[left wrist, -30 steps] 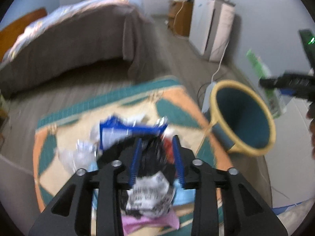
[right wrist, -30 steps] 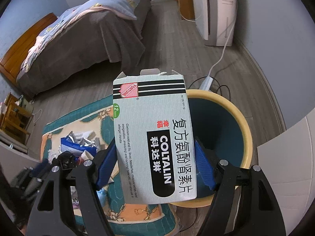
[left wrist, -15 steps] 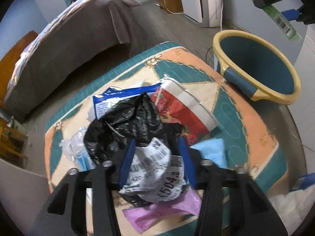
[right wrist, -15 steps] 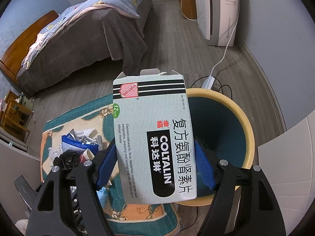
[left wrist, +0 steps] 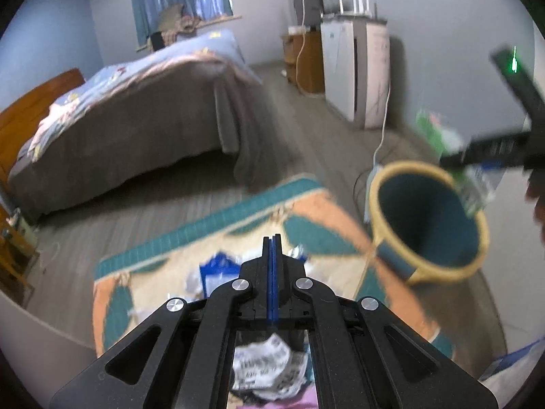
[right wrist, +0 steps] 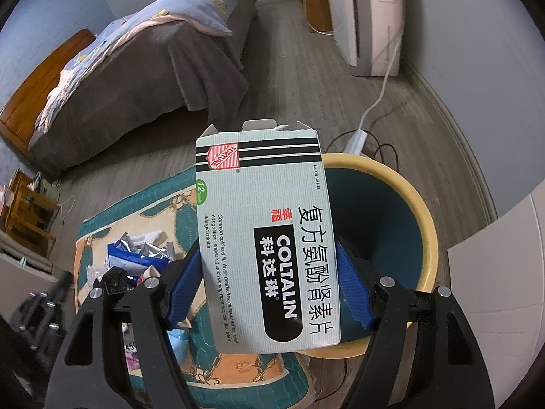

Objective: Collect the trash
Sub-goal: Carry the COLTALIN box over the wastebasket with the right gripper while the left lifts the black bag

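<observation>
The bed (right wrist: 143, 68) is occupying the 10 to 11 o'clock area of the right wrist view, and a white appliance (right wrist: 368, 17) is standing against the wall at 1 o'clock. A patterned mat (right wrist: 163, 211) is lying on the floor at 8 o'clock, and the round bin (right wrist: 425, 225), yellow at the rim and dark teal inside, is standing just beside the mat's edge at 3 to 4 o'clock. The right gripper (right wrist: 269, 289) is gripping a medicine box (right wrist: 269, 238) by its two long edges, with the blue pads (right wrist: 184, 289) pressing on either side. The box is being held flat-face to the camera, with its open flaps pointing to 12 o'clock, and it is overlapping the bin's left rim in this view. The remaining trash is lying piled on the mat at 8 o'clock: a blue wrapper (right wrist: 133, 259), silver foil and a black bag (right wrist: 115, 281). The left gripper (left wrist: 271, 242) is pointing over the mat with its jaws fully closed, pad against pad, and nothing is showing between the tips. A crumpled printed paper (left wrist: 269, 368) is showing under its frame at 6 o'clock of the left wrist view. Whether that paper is hanging from the pads cannot be determined, since the view is blurred.
</observation>
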### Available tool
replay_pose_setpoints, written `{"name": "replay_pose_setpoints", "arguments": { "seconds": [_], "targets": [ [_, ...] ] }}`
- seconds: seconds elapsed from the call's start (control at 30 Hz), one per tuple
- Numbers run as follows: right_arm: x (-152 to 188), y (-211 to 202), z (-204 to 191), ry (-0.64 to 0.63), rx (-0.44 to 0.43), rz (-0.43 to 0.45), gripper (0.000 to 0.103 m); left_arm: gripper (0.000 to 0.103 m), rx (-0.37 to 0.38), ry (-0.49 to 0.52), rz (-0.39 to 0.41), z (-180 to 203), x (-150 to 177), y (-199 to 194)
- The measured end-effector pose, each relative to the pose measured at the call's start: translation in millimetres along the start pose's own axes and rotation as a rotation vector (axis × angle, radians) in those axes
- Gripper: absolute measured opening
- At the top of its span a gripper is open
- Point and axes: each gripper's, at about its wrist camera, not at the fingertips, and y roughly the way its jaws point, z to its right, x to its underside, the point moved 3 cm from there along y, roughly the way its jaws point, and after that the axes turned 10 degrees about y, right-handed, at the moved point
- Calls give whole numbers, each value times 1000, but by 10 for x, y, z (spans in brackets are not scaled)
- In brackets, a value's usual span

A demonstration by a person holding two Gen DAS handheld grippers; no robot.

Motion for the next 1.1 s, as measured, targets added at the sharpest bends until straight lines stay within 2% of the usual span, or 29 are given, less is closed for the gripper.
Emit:
{"name": "replay_pose_setpoints", "arguments": {
  "seconds": [0.1, 0.17, 0.23, 0.37, 0.43, 0.6, 0.63, 0.67, 0.77, 0.87, 1.0, 1.1],
  "targets": [
    [6, 21, -8, -14, 3, -8, 72, 1, 10, 0, -40, 48, 24, 20],
    [-2, 31, -28, -15, 3, -8, 72, 11, 22, -5, -90, 122, 174, 94],
    [0, 35, -38, -15, -1, -9, 72, 32, 13, -4, -146, 208, 394, 197],
    [13, 40, -68, -31, -4, -14, 72, 37, 0, 0, -248, 300, 772, 350],
    [14, 40, -71, -29, -4, -14, 72, 48, -25, 19, -279, 319, 896, 395],
    [15, 33, -64, -37, -5, -15, 72, 46, -72, 55, -331, 273, 1075, 521],
    [16, 34, -61, -39, -4, -16, 72, 27, -69, 55, -330, 252, 1096, 524],
    [15, 36, -53, -38, -4, -17, 72, 21, -63, 53, -331, 229, 1094, 530],
    [10, 33, -19, -23, -6, -17, 72, 17, -55, 34, -290, 151, 1015, 457],
    [-15, 26, 12, -7, -15, -16, 72, 14, -71, 3, -200, 56, 800, 273],
    [-65, 10, 104, 22, -11, -3, 72, 14, -73, -18, -51, 16, 335, 15],
    [-101, 30, 225, 47, 16, 5, 72, 14, -17, -19, 15, 131, -38, -35]
  ]
}}
